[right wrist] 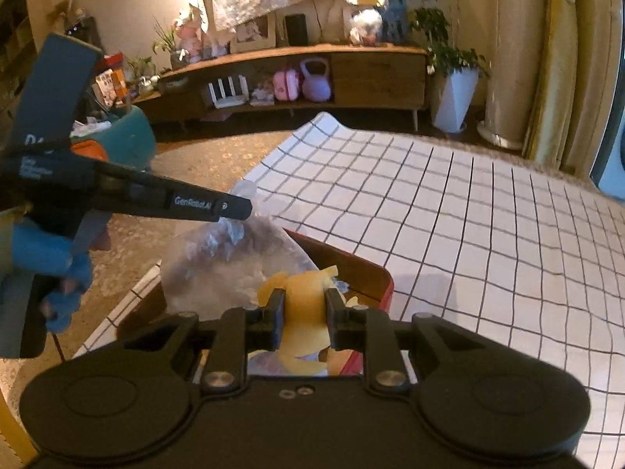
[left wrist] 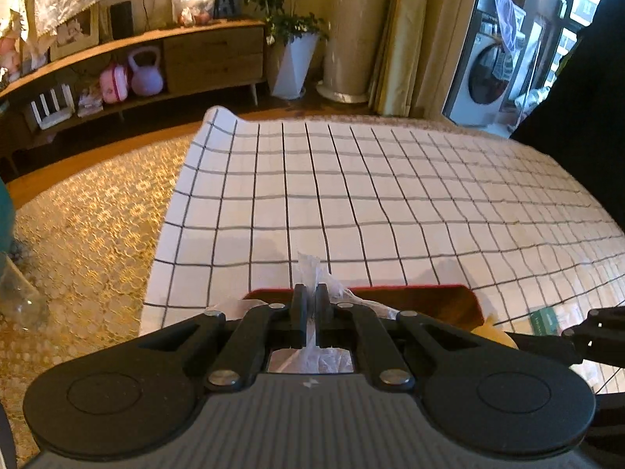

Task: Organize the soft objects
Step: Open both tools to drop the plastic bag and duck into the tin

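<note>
My left gripper (left wrist: 311, 293) is shut on a fold of a clear plastic bag (left wrist: 312, 269), just above the near wall of a red box (left wrist: 429, 297). In the right wrist view the same left gripper (right wrist: 234, 208) comes in from the left. The crumpled bag (right wrist: 218, 265) hangs from it over the box (right wrist: 351, 269). My right gripper (right wrist: 306, 301) is shut on a yellow soft toy (right wrist: 304, 287), held above the box's near end. The box stands on a white checked cloth (right wrist: 468, 234). A blue-gloved hand (right wrist: 58, 265) holds the left gripper.
The cloth-covered table (left wrist: 390, 195) stretches ahead and to the right. A patterned carpet (left wrist: 90, 226) lies to the left. At the far wall are a wooden sideboard (left wrist: 211, 54) with pink toys, a potted plant (left wrist: 293, 62) and a teal bin (right wrist: 133, 136).
</note>
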Available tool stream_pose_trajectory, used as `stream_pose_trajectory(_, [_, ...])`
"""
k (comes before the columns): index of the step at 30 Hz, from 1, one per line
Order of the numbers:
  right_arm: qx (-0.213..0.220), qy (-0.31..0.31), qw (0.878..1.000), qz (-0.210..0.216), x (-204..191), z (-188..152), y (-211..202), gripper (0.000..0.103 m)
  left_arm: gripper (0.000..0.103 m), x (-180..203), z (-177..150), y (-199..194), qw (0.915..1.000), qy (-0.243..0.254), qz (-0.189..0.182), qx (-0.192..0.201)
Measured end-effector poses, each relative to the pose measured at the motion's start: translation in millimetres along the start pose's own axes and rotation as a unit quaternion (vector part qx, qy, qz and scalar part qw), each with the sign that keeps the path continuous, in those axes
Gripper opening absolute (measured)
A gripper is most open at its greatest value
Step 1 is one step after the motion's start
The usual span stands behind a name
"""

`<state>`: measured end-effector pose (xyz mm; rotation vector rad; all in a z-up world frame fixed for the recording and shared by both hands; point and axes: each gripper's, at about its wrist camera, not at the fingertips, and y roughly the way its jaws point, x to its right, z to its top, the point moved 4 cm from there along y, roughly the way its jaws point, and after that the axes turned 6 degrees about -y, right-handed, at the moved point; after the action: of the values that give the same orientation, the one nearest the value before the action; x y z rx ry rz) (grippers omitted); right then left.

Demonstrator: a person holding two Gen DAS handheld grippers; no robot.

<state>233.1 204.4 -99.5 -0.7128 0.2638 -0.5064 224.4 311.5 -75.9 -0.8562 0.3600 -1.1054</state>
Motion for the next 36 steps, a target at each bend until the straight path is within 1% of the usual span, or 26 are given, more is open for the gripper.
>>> stream_pose_trajectory(2, [-0.008,-0.001,1.000,-0.003,-1,-1,7,0.021,0.003,2,-3,8,0.9999,0.004,-0.003,-0.010])
stream_pose_trajectory(4, [-0.013,-0.001,1.000,-0.002,-1,-4,11,0.024,0.003,4,-7,16,0.9997,0.011,-0.001,-0.019])
stream_pose_trajectory(8, [-0.014,0.002,1.000,-0.001,0,-7,12,0.028,0.004,9,-13,23,0.9993,0.025,0.003,-0.029])
stream_pose_trajectory(10, [-0.013,0.005,1.000,0.001,2,-6,12,0.036,0.004,11,-14,25,0.9991,0.026,0.004,-0.033])
stream_pose_trajectory(15, [-0.010,0.004,1.000,-0.001,4,-5,9,0.042,0.006,13,-13,24,0.9988,0.031,0.014,-0.034])
stream_pose_trajectory(18, [0.002,0.006,1.000,0.002,4,-3,3,0.056,0.008,11,-11,20,0.9989,0.026,0.018,-0.035])
stream_pose_trajectory(19, [0.006,0.006,1.000,0.003,3,-2,0,0.059,0.008,10,-11,18,0.9990,0.023,0.018,-0.034])
stream_pose_trajectory(22, [0.015,0.001,1.000,0.004,1,0,-8,0.062,0.010,9,-10,12,0.9991,0.018,0.021,-0.032])
stream_pose_trajectory(24, [0.024,0.000,1.000,0.003,0,1,-15,0.063,0.017,8,-9,7,0.9992,0.015,0.023,-0.028])
stream_pose_trajectory(25, [0.028,0.000,1.000,0.004,0,1,-19,0.063,0.029,8,-9,4,0.9993,0.014,0.025,-0.026])
stream_pose_trajectory(26, [0.032,0.001,0.999,0.005,0,2,-24,0.064,0.045,8,-9,0,0.9994,0.012,0.025,-0.020])
stream_pose_trajectory(27, [0.036,0.001,0.999,0.005,0,2,-28,0.064,0.055,8,-8,-5,0.9995,0.011,0.025,-0.014])
stream_pose_trajectory(28, [0.039,0.002,0.999,0.005,0,3,-31,0.065,0.068,8,-8,-11,0.9997,0.010,0.024,-0.002])
stream_pose_trajectory(29, [0.043,0.003,0.999,0.008,0,3,-36,0.065,0.071,9,-7,-17,0.9996,0.011,0.023,0.008])
stream_pose_trajectory(33, [0.057,0.000,0.998,0.010,-1,1,-56,0.069,0.071,12,-4,-38,0.9995,0.011,0.019,0.024])
stream_pose_trajectory(36, [0.071,0.000,0.997,0.011,-1,-2,-73,0.074,0.071,16,-4,-56,0.9990,0.016,0.020,0.038])
